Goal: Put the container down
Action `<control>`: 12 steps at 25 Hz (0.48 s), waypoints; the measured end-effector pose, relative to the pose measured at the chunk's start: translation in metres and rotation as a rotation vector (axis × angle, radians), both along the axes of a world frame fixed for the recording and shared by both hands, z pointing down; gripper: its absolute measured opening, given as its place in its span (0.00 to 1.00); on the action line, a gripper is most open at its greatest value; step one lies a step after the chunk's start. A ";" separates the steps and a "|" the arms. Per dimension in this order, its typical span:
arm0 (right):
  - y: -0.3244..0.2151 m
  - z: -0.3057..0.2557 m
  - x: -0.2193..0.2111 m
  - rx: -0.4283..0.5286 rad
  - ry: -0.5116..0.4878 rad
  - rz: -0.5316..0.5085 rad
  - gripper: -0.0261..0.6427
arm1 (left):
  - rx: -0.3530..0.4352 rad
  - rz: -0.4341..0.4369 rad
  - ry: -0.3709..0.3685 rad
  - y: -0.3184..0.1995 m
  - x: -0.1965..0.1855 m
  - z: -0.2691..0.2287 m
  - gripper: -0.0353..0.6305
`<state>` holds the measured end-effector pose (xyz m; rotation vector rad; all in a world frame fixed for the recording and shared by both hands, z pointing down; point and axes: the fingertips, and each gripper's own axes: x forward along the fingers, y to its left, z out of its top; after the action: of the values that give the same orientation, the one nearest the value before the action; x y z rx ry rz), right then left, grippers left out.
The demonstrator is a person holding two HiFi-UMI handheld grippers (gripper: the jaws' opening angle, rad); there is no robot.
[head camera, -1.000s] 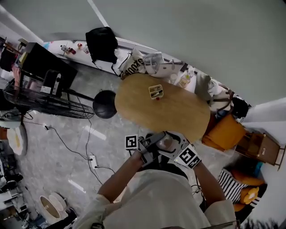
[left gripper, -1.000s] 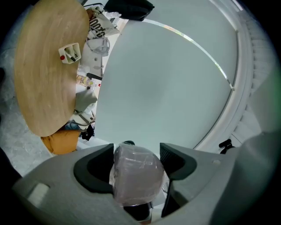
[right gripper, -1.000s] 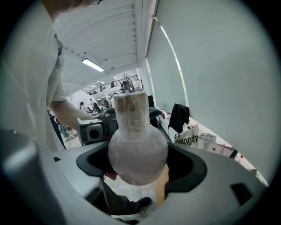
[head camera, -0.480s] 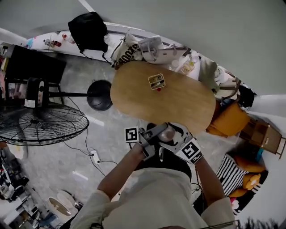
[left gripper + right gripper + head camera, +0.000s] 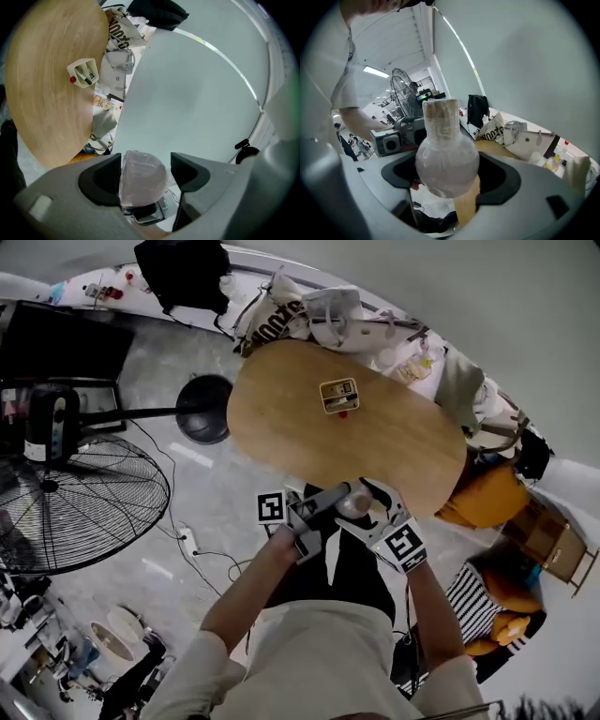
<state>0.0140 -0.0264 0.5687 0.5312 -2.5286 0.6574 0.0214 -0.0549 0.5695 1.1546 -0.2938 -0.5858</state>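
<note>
A round clear flask-like container (image 5: pixel 353 503) with a corked neck, wrapped in film, hangs in front of the person's body just off the near edge of the oval wooden table (image 5: pixel 281 427). My left gripper (image 5: pixel 328 502) reaches in from the left and is shut on it; its own view has the filmy container (image 5: pixel 142 177) between the jaws. My right gripper (image 5: pixel 371 510) is shut on the bulb of the container (image 5: pixel 446 161), whose neck points up. On the table stands a small white organiser box (image 5: pixel 338 395) with a red bit beside it.
A large floor fan (image 5: pixel 75 502) stands at the left, with a black round stand base (image 5: pixel 204 409) by the table. Bags (image 5: pixel 281 315) crowd the bench beyond the table. An orange seat (image 5: pixel 487 498) is at the right. A power strip (image 5: pixel 187 542) and cables lie on the floor.
The view has swung so that the table sits larger and nearer. Both grippers stay together on the container and have come slightly closer to the table's near edge.
</note>
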 end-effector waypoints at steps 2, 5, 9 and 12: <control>-0.011 0.019 0.004 -0.008 0.001 -0.010 0.61 | -0.001 -0.021 -0.017 -0.009 -0.002 0.016 0.54; -0.026 0.048 0.008 -0.024 -0.003 -0.041 0.61 | -0.012 -0.064 -0.035 -0.021 -0.004 0.042 0.54; -0.040 0.086 0.010 -0.037 0.012 -0.098 0.61 | -0.053 -0.132 -0.061 -0.029 -0.006 0.084 0.54; -0.050 0.116 0.015 -0.040 0.018 -0.106 0.61 | -0.067 -0.164 -0.090 -0.030 -0.008 0.114 0.54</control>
<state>0.0291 -0.0766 0.6850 0.3849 -2.5016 0.6594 0.0133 -0.0848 0.6833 1.1004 -0.4856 -0.6636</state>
